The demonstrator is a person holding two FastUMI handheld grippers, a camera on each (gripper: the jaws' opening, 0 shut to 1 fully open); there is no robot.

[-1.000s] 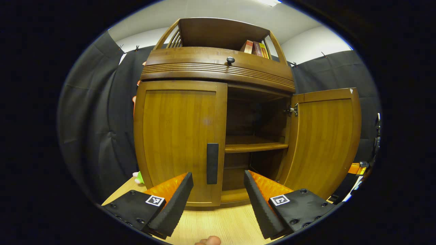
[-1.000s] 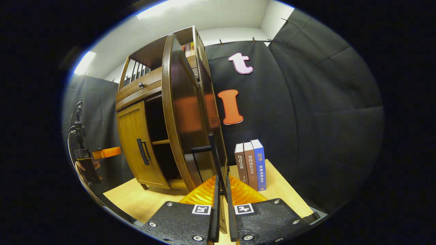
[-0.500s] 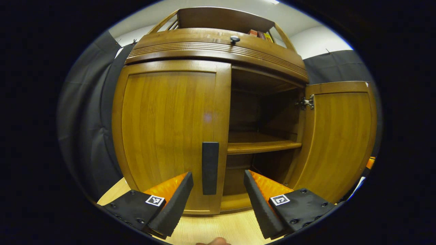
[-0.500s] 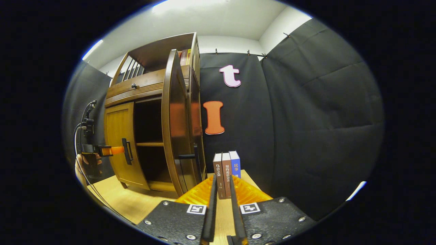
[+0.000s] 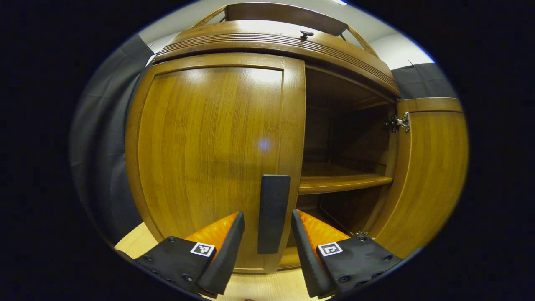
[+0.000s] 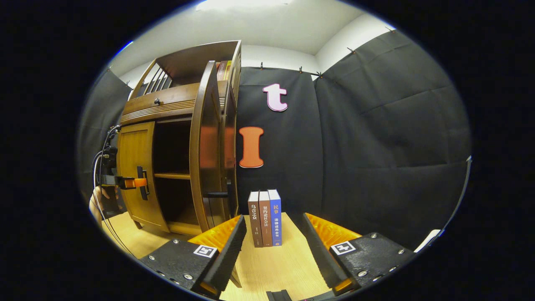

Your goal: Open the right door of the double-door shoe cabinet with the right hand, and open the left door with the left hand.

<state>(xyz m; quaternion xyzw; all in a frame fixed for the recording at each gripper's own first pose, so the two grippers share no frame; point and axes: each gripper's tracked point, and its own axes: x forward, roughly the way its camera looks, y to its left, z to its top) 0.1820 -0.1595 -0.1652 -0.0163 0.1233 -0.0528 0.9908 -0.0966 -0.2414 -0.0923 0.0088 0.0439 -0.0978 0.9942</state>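
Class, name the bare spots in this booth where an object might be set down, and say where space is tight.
Free: the tabletop in front of the three books, and the inner shelf behind the open right door. Tight: the left gripper straddling the left door's handle.

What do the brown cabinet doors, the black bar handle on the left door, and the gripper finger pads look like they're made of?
Closed left door and open right door: apparently wood or veneer, glossy; vertical grain and light glare show.
Black bar handle: matte, probably plastic or coated metal; unclear.
Left gripper finger pads: black, dull, serrated edge, likely rubber or foam.
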